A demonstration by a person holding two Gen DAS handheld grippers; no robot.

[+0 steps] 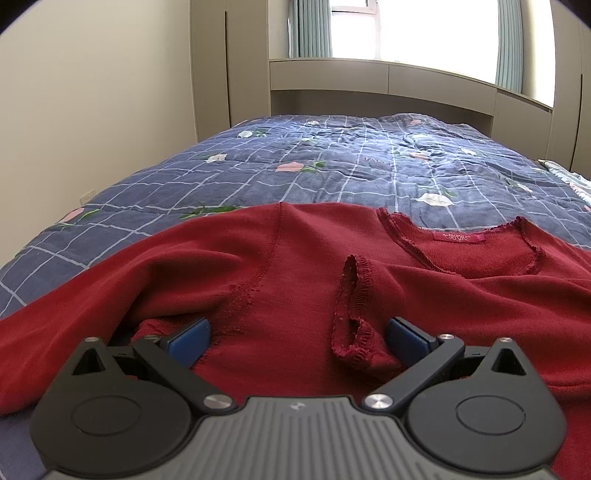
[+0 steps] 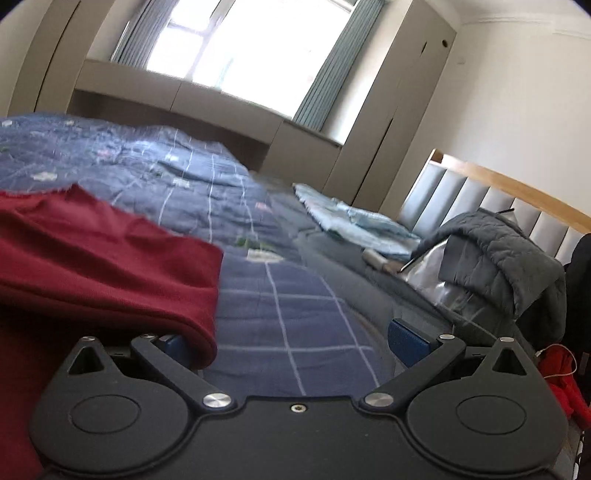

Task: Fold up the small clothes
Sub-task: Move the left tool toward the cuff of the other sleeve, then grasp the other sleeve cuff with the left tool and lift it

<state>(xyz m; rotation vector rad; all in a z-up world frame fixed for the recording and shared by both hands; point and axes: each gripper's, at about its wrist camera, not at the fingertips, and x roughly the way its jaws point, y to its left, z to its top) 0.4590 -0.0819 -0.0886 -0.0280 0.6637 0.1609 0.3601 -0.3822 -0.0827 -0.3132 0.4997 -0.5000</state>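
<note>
The bed (image 1: 332, 155) is covered w/ a navy quilt (image 1: 369, 173) printed in a white grid w/ pink and white flowers. A dark red sweater (image 1: 295, 288) is spread across the near part of the quilt, neckline and pink label (image 1: 457, 237) facing up, a sleeve cuff (image 1: 351, 306) folded over its front.

The left gripper (image 1: 297, 338) is seen low over the sweater, jaws released and wide apart, blue pads on either side of a bunched bit of the knit; nothing is clamped.

The right gripper (image 2: 288, 341) is held at the sweater's right edge (image 2: 207, 295), jaws also released; the left pad is partly hidden under the red fabric (image 2: 110, 258), the right pad is over bare quilt (image 2: 295, 317).

Room: cream walls, tall beige wardrobes (image 1: 210, 66) either side of a window (image 1: 424, 26) w/ grey-green curtains (image 1: 310, 29), and a beige shelf unit (image 1: 380, 79) below it at the far side of the bed. In the right wrist view, a padded headboard w/ wood trim (image 2: 498, 199) is seen at right. A grey quilted jacket (image 2: 498, 258) and a pale blue cloth (image 2: 354, 218) lie near it. Red items (image 2: 561, 376) are glimpsed at far right; view there is blurred.
</note>
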